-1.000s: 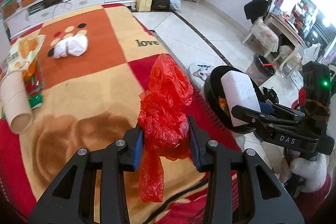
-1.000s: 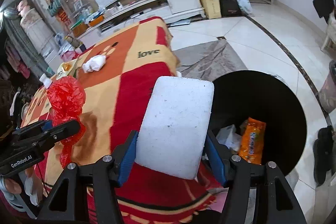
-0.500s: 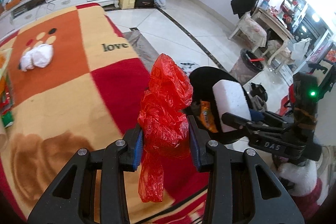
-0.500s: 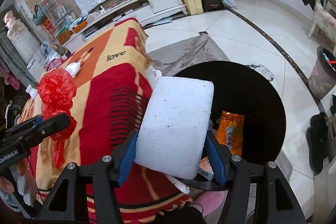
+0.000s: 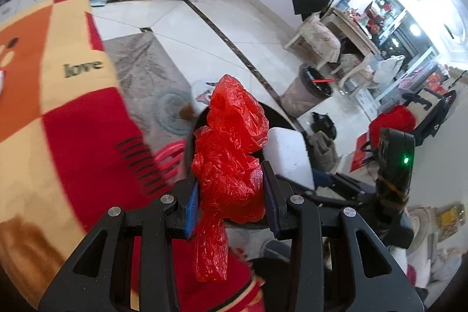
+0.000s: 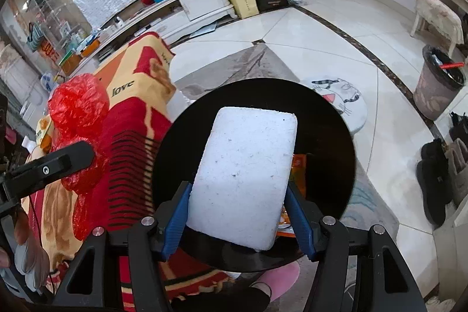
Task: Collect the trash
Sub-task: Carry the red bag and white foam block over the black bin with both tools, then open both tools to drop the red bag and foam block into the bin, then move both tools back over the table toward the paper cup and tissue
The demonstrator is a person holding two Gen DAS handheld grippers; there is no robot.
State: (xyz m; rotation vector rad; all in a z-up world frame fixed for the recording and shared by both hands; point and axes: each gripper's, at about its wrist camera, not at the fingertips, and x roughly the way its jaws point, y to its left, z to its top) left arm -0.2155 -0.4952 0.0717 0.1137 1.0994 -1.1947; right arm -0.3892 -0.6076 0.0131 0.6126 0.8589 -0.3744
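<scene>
— What's in the left gripper?

— A crumpled red plastic bag. The blue-padded fingers are pinched in on its lower half, a tail of it hangs down below them, and the rest bunches up above.

— And the right one?

— The right gripper is clamped on a white foam block, one blue pad on each long side. The block stands tilted, leaning a bit to the right, its top end well clear of the fingers.

— Where's the bin?

— The black trash bin sits on the floor just off the edge of the blanket-covered table. From the right wrist, the foam block lies right over the bin's open mouth. An orange snack packet is inside, peeking out from behind the block.

— Is the red bag over the bin too?

— From the left wrist it covers most of the bin's rim, so it looks close to the opening, but I can't tell whether it's actually above it. From the right wrist the bag shows to the left of the bin, in front of the red and orange blanket.

— Anything else near?

— A round cat-print mat on the tiles beyond the bin, and a second, grey bin farther right.
</scene>
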